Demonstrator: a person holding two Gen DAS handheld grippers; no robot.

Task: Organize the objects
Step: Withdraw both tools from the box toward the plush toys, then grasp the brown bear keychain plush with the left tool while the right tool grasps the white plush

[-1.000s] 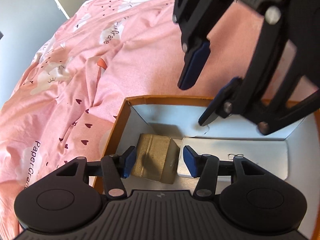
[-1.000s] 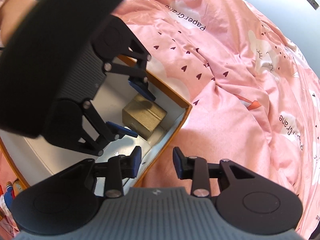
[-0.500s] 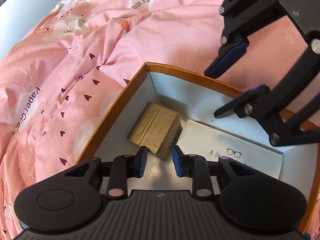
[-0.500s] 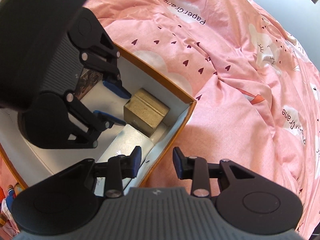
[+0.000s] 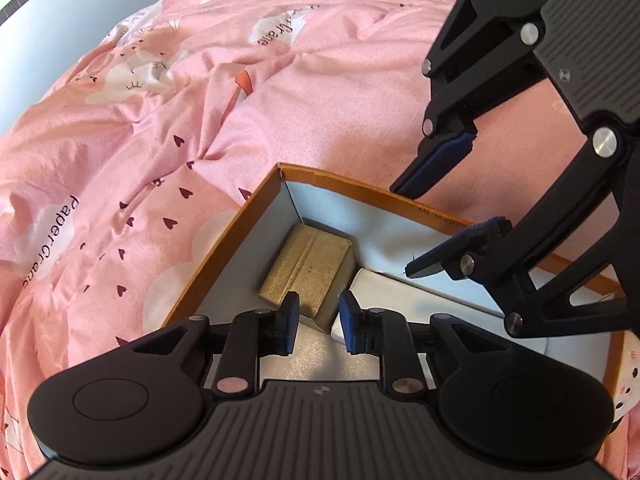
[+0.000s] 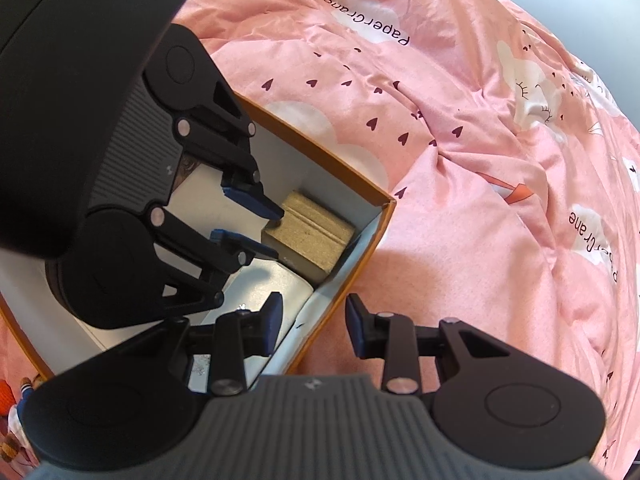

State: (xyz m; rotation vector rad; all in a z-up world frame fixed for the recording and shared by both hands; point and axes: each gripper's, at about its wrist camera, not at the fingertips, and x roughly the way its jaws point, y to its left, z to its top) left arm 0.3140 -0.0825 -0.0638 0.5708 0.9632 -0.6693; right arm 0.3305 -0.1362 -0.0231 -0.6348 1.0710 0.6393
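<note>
An orange-rimmed cardboard box (image 5: 352,185) with white inner walls lies on a pink bedspread. A small gold box (image 5: 308,266) sits in its far corner, next to a flat white case (image 5: 420,300). My left gripper (image 5: 319,322) is open and empty, raised above the box just short of the gold box. My right gripper (image 6: 313,326) is open and empty, its jaws astride the orange box's wall (image 6: 340,292). The gold box (image 6: 310,236) and the left gripper (image 6: 256,228) also show in the right wrist view.
The pink bedspread (image 5: 160,120) with cloud and heart prints surrounds the box on all sides. A grey wall (image 5: 80,8) stands beyond the bed. Colourful items (image 6: 16,412) lie at the lower left edge of the right wrist view.
My left gripper let go of the gold box, narrowed its jaws and drew back and up. The gold box stays in the box corner. The right gripper has hardly moved.
</note>
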